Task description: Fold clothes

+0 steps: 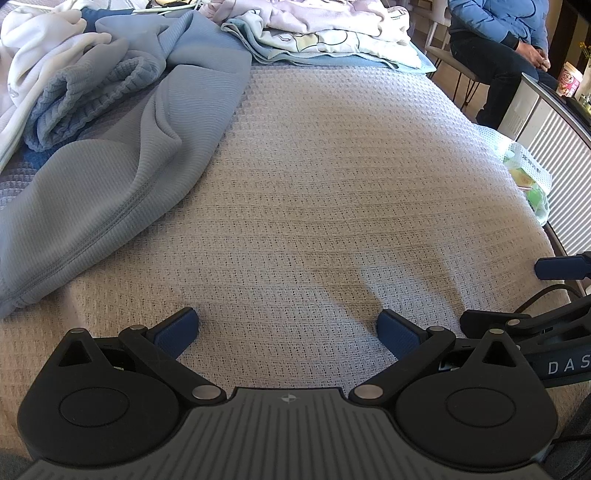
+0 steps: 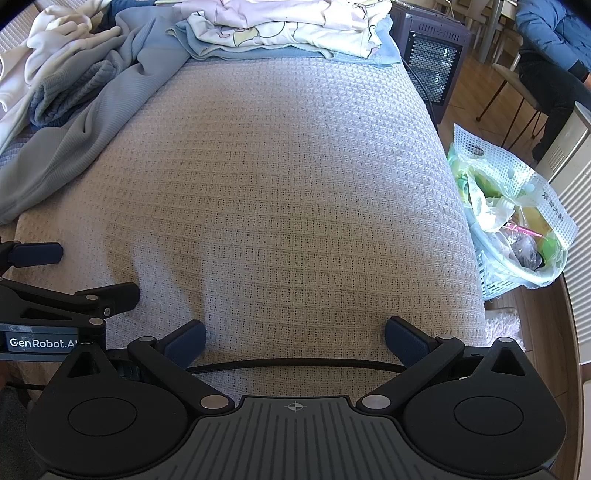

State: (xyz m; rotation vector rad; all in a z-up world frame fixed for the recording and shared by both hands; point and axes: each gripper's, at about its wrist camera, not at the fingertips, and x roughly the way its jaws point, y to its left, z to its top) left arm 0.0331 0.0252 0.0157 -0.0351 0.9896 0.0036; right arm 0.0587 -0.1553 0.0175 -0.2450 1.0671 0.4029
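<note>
A crumpled blue-grey garment lies unfolded at the left of the bed, also in the right wrist view. A stack of folded pale clothes sits at the far end, also in the right wrist view. A white garment lies at the far left. My left gripper is open and empty, low over the waffle-weave bedspread. My right gripper is open and empty beside it; it shows at the right edge of the left wrist view, and the left one shows in the right wrist view.
A seated person in a blue jacket is at the far right. A basket lined with a plastic bag of rubbish stands on the floor right of the bed. A dark heater stands by the far right corner. A black cable crosses under my right gripper.
</note>
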